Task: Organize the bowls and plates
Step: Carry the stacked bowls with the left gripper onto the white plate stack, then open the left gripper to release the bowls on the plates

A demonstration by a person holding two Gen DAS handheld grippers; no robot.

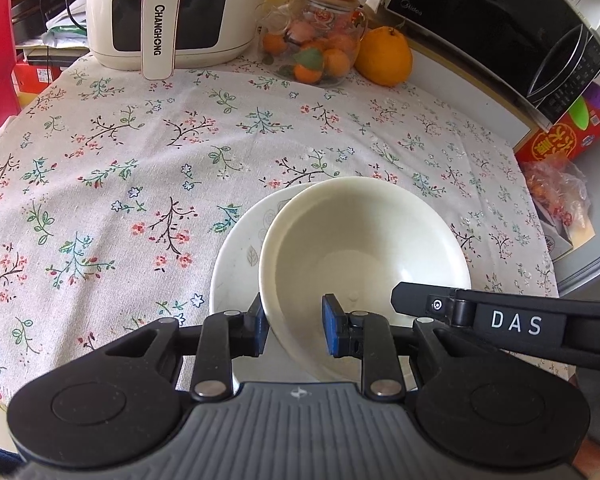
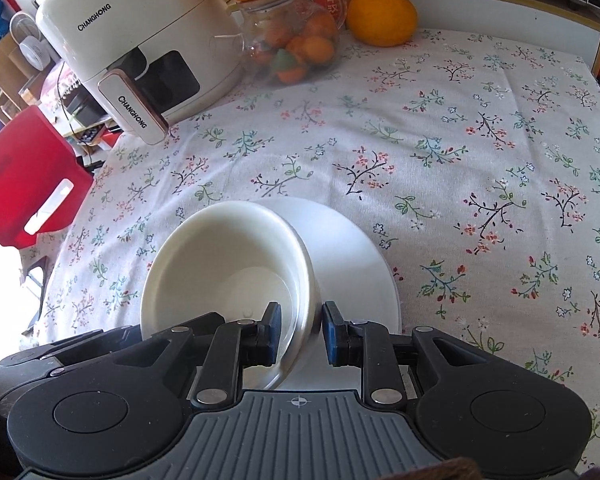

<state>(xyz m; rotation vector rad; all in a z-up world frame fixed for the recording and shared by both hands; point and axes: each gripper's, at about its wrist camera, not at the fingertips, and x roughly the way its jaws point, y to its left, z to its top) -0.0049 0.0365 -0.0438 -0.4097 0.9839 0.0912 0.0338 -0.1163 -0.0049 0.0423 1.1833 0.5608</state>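
Left wrist view: the left gripper (image 1: pixel 294 328) straddles the near-left rim of a tilted, glossy cream ceramic bowl (image 1: pixel 364 240). One blue pad sits outside the wall, the other inside. The jaws are set at a moderate gap, wider than the rim; firm contact cannot be confirmed. The bowl rests over a white round ceramic plate (image 1: pixel 236 256), which shows to the left of the jaws on the floral-print tablecloth (image 1: pixel 140 160). A black arm marked "DAS" lies to the right of the jaws.

Right wrist view: the right gripper (image 2: pixel 302 330) straddles the bowl's (image 2: pixel 228 264) near-right rim, with the left pad inside and the right pad outside. The jaws stand partly apart; whether they clamp the rim cannot be told. The plate (image 2: pixel 352 256) extends ahead and to the right of the jaws.
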